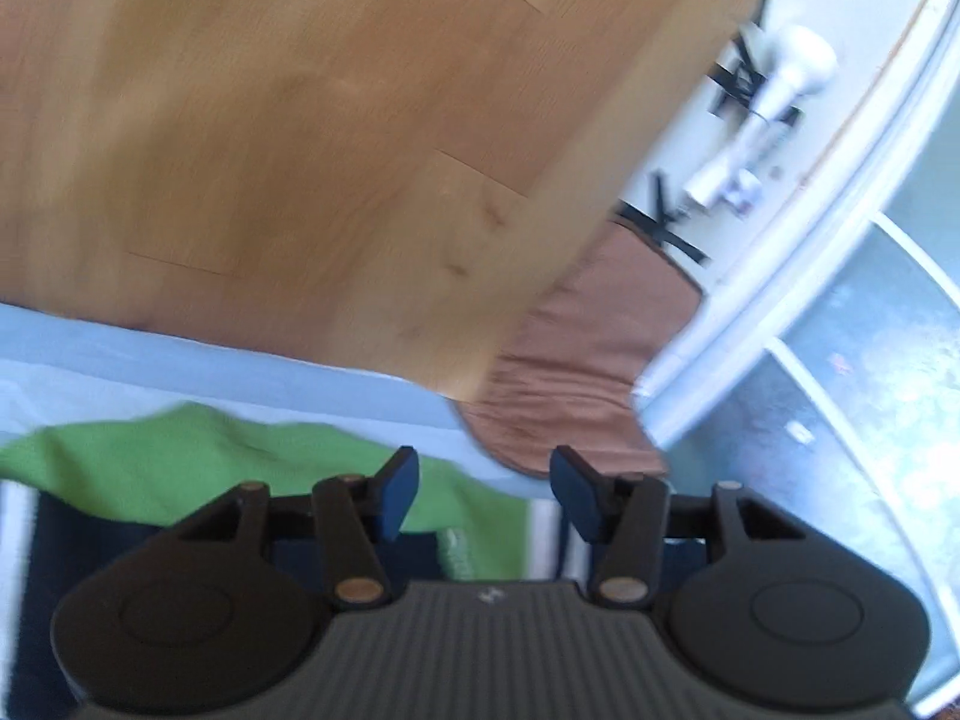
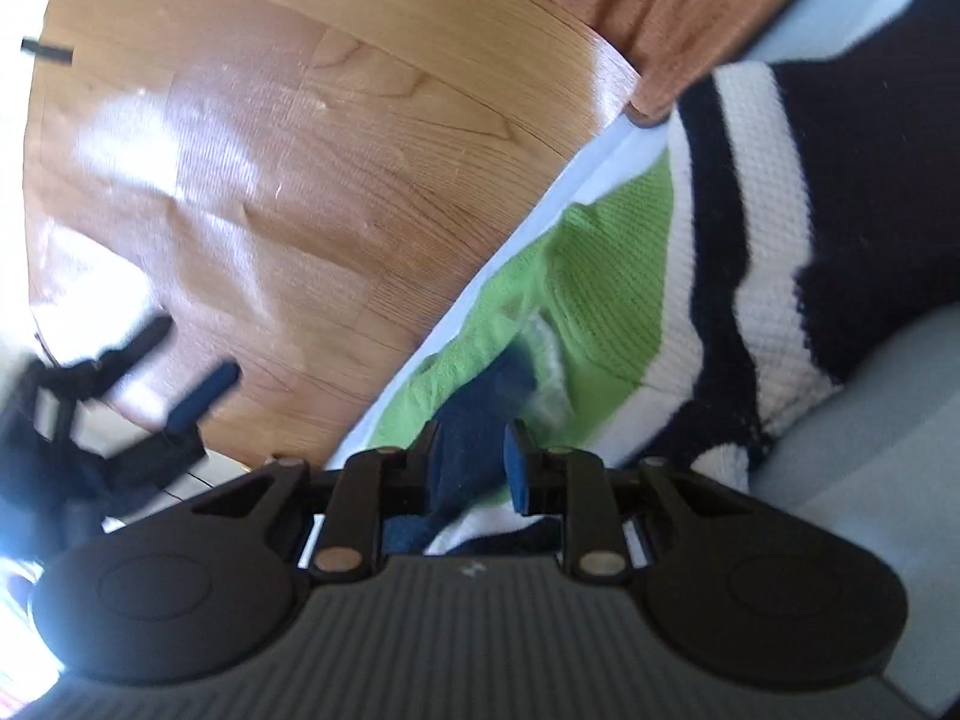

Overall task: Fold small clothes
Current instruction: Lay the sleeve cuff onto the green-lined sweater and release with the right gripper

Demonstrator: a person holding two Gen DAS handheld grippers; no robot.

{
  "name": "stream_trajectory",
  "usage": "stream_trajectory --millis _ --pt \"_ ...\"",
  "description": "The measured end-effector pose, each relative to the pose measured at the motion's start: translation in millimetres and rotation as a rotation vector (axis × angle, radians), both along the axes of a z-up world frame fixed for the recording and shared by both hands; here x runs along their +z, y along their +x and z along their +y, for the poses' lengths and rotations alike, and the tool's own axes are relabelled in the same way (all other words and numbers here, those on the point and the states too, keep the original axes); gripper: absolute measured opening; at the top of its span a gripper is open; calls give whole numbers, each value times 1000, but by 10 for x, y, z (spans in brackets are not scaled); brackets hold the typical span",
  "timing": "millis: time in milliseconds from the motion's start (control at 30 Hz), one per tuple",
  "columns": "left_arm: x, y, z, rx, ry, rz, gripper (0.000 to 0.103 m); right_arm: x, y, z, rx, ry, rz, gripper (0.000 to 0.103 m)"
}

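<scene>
— Left wrist view: how many garments?
— One striped green, white and navy knit [image 1: 180, 468] on a pale blue sheet [image 1: 180, 360], edges cut off. One brown cloth [image 1: 576, 360] beyond, blurred.
— Grippers?
— Two. Left gripper [image 1: 485, 492] gapes, nothing between. Right gripper [image 2: 477, 462] pinches a navy fold of the knit; wooden floor [image 2: 270, 180] beyond

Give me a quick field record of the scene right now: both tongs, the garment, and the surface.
left tongs: open, nothing between the pads
right tongs: shut on a dark navy fold of the garment
garment: knit, green with white and navy stripes, lying on a pale blue sheet
other cloth: brown piece beside the table edge
surface: wooden table
</scene>
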State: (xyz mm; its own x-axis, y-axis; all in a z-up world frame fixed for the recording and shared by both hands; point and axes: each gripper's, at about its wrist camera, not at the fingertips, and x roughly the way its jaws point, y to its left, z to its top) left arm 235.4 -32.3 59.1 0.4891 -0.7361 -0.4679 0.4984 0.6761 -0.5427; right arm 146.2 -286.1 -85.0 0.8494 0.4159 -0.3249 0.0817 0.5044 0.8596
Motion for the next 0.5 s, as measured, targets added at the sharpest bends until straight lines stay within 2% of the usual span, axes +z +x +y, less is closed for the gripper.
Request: stream_trajectory --millis 133,233,300,367,467,500 --pt "-82 -32 726 251 -56 -17 49 32 -64 -50 -48 -31 -8 26" --pt "-354 -89 1198 399 -86 14 49 45 -95 -127 -87 -36 -1 26" --pt "-603 -97 1436 455 -121 66 49 80 -74 -176 -86 -43 24 27" --pt "-838 -77 1584 492 -150 116 49 137 8 -135 -70 -92 53 31" --pt "-1088 -40 1697 497 -175 153 50 275 190 -14 -40 -264 80 40" --pt "-1149 -20 1718 487 -185 173 54 289 257 22 -26 -316 99 43"
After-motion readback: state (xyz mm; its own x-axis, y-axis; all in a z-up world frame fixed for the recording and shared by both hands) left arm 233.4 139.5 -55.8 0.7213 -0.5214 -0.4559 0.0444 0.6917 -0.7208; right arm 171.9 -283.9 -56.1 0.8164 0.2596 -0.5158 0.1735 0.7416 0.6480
